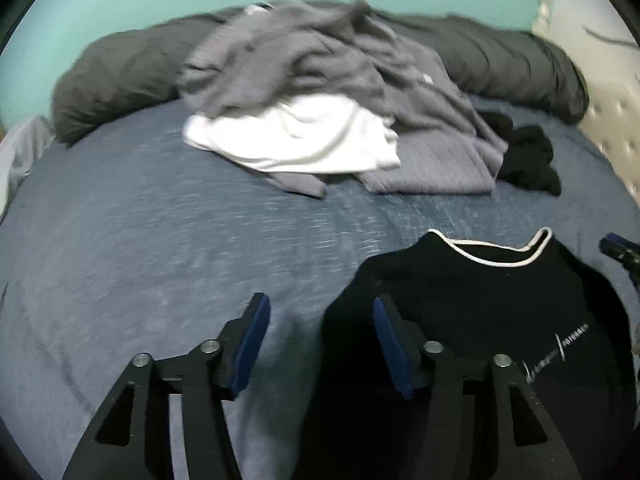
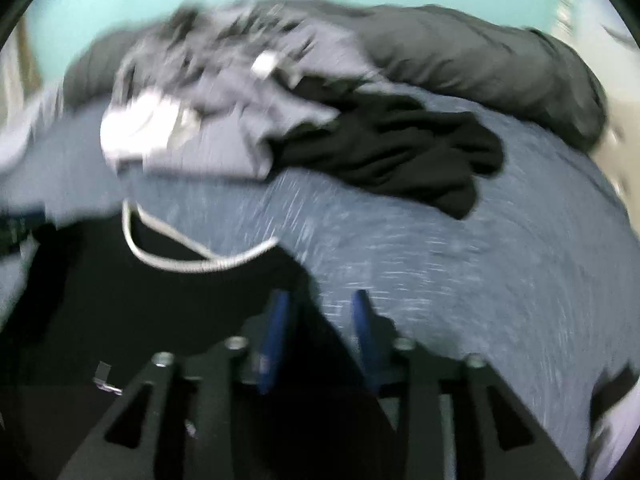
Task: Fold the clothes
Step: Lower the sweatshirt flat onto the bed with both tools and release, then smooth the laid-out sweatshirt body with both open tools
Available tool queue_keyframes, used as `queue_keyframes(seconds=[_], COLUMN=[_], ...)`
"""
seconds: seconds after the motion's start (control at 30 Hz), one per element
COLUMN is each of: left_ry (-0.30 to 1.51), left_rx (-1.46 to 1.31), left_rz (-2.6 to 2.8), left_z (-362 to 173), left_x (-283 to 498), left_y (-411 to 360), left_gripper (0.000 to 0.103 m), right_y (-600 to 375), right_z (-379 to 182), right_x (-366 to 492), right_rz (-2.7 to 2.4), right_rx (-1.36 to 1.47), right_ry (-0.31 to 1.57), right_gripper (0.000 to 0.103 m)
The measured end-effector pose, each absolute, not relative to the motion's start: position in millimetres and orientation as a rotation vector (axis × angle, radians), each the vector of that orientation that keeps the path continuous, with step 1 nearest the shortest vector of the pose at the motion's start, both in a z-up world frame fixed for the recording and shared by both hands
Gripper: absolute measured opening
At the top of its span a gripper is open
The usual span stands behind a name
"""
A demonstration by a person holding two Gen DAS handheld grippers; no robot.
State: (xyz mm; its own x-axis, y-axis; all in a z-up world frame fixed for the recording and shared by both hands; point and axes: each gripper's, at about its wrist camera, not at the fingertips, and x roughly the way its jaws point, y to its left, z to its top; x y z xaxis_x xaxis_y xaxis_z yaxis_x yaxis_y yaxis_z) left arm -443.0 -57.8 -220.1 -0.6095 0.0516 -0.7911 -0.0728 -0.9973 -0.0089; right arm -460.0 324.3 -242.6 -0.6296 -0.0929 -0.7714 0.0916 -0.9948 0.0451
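A black shirt [image 1: 492, 320] with a white-trimmed collar lies flat on the blue bed cover [image 1: 160, 260]. My left gripper [image 1: 318, 308] is open over the shirt's left edge, one finger above the cover, the other above the shirt. My right gripper [image 2: 320, 304] is open, jaws narrower, at the right edge of the same shirt [image 2: 140, 300]. The right wrist view is motion-blurred. Neither gripper holds cloth. A pile of unfolded clothes lies farther back: grey garments [image 1: 320, 68], a white one [image 1: 304, 136], a black one [image 1: 528, 160].
A dark grey rolled duvet [image 1: 112, 80] runs along the far edge of the bed against a teal wall. A cream tufted headboard [image 1: 616, 120] stands at the right. The right gripper's tip [image 1: 618, 250] shows at the right edge of the left wrist view.
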Motion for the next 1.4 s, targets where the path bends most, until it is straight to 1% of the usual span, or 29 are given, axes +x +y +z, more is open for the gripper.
queue_keyframes(seconds=[0.07, 0.17, 0.3, 0.4, 0.57, 0.7, 0.87, 1.0, 1.23, 1.37, 1.4], left_ry=[0.017, -0.038, -0.097, -0.12, -0.117, -0.105, -0.042, -0.017, -0.01, -0.029, -0.031], left_rx=[-1.342, -1.353, -1.405, -1.422, -1.453, -1.519, -1.586, -1.602, -1.637, -1.653, -1.653], left_rz=[2.747, 2.729, 2.679, 2.673, 2.669, 2.637, 2.611, 2.61, 2.612, 2.614, 2.608], left_z=[-213, -208, -216, -221, -234, -251, -265, -270, -280, -285, -285], left_x=[-416, -374, -317, -275, -207, -169, -130, -105, -92, -90, -89], left_y=[-70, -90, -107, -114, -112, -104, -93, -83, -73, -73, -73], left_gripper=[0.061, 0.061, 0.061, 0.061, 0.061, 0.061, 0.061, 0.061, 0.061, 0.061, 0.059], right_y=[338, 340, 337, 330, 307, 293, 285, 282, 282, 280, 280], right_z=[-225, -206, -198, -202, -223, -236, -244, -248, -247, -247, -248], right_x=[-443, -396, -319, -273, -205, -172, -141, -137, -138, -137, -138], right_rz=[-2.774, -2.789, -2.757, -2.737, -2.7, -2.676, -2.645, -2.629, -2.612, -2.623, -2.624], right_rx=[1.266, 1.186, 1.112, 1.096, 1.14, 1.16, 1.109, 1.09, 1.054, 1.045, 1.048], right_ry=[-0.118, -0.144, -0.271, -0.336, -0.375, -0.4, -0.464, -0.497, -0.531, -0.502, -0.503], right_gripper=[0.047, 0.047, 0.055, 0.058, 0.059, 0.059, 0.059, 0.061, 0.061, 0.062, 0.062])
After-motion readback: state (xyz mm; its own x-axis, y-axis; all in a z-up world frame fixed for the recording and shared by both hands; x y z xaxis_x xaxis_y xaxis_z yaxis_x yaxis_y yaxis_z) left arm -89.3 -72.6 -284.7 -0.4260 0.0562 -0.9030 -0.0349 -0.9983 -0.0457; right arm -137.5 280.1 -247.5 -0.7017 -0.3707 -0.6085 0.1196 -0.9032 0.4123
